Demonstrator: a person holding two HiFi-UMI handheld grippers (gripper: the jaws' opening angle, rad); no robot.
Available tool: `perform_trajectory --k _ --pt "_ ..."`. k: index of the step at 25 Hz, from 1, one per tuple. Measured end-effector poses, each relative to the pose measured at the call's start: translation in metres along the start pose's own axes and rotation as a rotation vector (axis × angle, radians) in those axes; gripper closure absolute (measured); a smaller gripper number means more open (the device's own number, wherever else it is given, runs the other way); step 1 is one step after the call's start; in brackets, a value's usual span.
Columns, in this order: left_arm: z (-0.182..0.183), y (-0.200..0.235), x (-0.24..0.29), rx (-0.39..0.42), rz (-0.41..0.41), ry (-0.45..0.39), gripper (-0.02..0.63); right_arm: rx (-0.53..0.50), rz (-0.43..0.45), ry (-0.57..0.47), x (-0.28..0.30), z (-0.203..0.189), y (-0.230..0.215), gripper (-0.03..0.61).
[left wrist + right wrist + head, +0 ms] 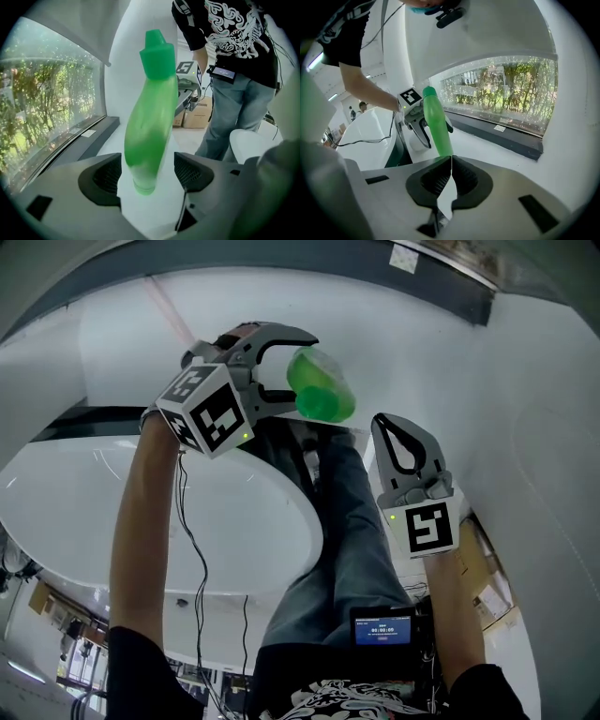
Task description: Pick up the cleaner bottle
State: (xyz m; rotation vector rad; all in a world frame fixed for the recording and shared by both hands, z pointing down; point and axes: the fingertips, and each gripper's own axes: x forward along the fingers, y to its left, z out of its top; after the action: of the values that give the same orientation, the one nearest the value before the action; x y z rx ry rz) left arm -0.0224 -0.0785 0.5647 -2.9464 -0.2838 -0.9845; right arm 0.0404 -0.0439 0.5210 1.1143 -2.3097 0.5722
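Observation:
The cleaner bottle is bright green with a green cap and stands nearly upright, leaning a little. It sits between the jaws of my left gripper, which are spread wide, with a gap showing beside the bottle on the right side. The bottle's lower end is blurred. In the head view the bottle shows from above, inside the left gripper. My right gripper hangs lower right of it, shut and empty. The right gripper looks at the bottle and the left gripper beside it.
A white curved surface runs under the bottle, with a dark sill and a window behind. A round white table lies at the left. A person in jeans stands near cardboard boxes.

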Motion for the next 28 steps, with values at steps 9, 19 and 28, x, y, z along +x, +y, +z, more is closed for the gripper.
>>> perform_trajectory --k 9,19,28 --pt "0.006 -0.004 0.025 0.027 -0.063 -0.029 0.281 -0.002 0.003 0.015 -0.003 -0.011 0.001 0.551" --pt "0.015 -0.002 0.037 -0.024 -0.050 -0.100 0.282 0.012 -0.007 0.028 -0.002 -0.013 -0.005 0.551" --pt "0.009 -0.005 0.031 0.003 0.019 -0.064 0.394 -0.001 -0.010 0.044 0.000 -0.017 -0.004 0.551"
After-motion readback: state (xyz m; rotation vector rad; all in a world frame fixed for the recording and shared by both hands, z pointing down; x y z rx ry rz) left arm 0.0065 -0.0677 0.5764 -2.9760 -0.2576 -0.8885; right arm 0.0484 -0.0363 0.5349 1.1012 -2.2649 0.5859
